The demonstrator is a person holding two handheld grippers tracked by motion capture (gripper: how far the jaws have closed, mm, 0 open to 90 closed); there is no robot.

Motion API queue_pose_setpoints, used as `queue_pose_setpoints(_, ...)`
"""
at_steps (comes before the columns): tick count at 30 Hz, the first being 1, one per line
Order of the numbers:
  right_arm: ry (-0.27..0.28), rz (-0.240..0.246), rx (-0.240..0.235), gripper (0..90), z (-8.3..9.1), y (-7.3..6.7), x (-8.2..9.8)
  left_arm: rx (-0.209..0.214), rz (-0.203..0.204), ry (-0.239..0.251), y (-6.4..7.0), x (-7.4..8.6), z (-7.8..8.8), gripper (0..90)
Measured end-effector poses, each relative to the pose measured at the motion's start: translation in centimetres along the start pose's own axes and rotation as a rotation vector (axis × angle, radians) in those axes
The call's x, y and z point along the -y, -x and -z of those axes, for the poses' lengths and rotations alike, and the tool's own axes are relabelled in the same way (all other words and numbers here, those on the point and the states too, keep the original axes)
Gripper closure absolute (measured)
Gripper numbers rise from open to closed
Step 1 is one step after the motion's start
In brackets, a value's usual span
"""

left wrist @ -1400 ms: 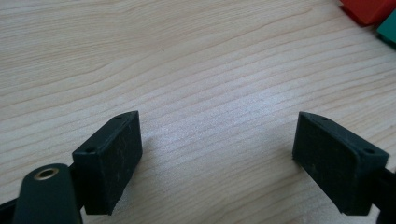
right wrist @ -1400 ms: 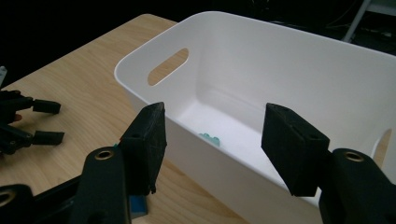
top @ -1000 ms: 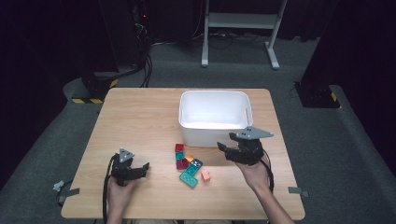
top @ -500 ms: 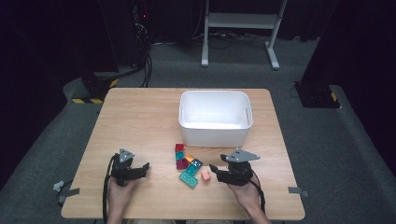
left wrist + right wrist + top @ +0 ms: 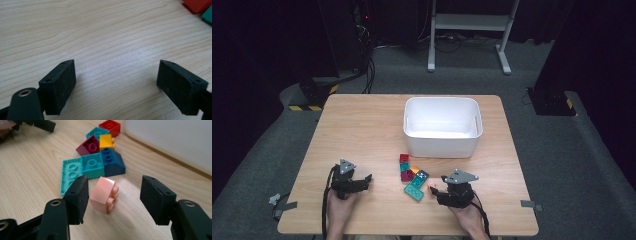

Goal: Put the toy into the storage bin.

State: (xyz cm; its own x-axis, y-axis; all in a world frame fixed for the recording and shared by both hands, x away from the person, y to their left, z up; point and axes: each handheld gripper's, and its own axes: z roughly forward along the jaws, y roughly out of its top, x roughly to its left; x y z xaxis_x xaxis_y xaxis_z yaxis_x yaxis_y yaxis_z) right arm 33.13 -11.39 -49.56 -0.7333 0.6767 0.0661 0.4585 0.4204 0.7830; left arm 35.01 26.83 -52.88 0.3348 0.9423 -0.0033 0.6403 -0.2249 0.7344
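Right gripper (image 5: 113, 192): low over the table (image 5: 362, 130), near edge, right of the brick cluster; also seen from above (image 5: 435, 192). Jaws spread wide, gripping nothing. Pink brick (image 5: 103, 194) lies between them on its side, studs facing the right-hand jaw; it sits closer to the left-hand jaw, and whether it touches that pad I cannot tell. Clear gap to the other jaw.

Pink brick, high view (image 5: 432, 188): on the wood just right of the cluster, at the gripper's tips.

Cluster, right gripper view: light teal plate (image 5: 70, 173), flat, studs down, nearest the jaws; teal brick (image 5: 92, 165) against it; dark blue sloped brick (image 5: 113, 163) beside that; magenta brick (image 5: 88, 147), yellow brick (image 5: 106, 141), second teal brick (image 5: 97, 132) and red brick (image 5: 110, 126) behind.

White bin (image 5: 442, 125): beyond the cluster, mid-table, apart from the bricks.

Left gripper (image 5: 116, 77): jaws wide apart over bare wood, nothing between them. In the high view (image 5: 368, 178) it rests at the table's near left, well apart from the bricks.
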Motion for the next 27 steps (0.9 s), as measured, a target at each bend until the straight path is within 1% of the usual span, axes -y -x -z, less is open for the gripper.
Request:
queue_pose_setpoints(1,-0.008,0.006,0.0,40.2,-0.3,-0.3,0.2,0.0,0.0,0.0,0.0,0.0,0.0,15.8)
queue_pose_setpoints(10,-0.024,0.012,-0.004,40.5,-1.2,-0.8,0.3,0.0,0.0,0.0,0.0,0.0,0.0,15.8)
queue_pose_setpoints(15,-0.043,0.028,0.011,41.7,-1.8,-0.9,0.2,0.0,0.0,0.0,0.0,0.0,0.0,15.8)
queue_pose_setpoints(19,-0.06,0.026,0.015,45.0,-2.6,-0.7,0.3,0.0,0.0,0.0,0.0,0.0,0.0,15.8)
queue_pose_setpoints(24,-0.079,0.022,0.015,48.1,-3.0,-0.6,0.4,0.0,0.0,0.0,0.0,0.0,0.0,15.8)
queue_pose_setpoints(26,-0.086,0.019,0.018,50.3,-3.2,-0.6,0.5,0.0,0.0,0.0,0.0,0.0,0.0,15.8)
queue_pose_setpoints(27,-0.088,0.027,0.022,52.9,-3.2,-0.5,0.4,0.0,0.0,0.0,0.0,0.0,0.0,15.8)
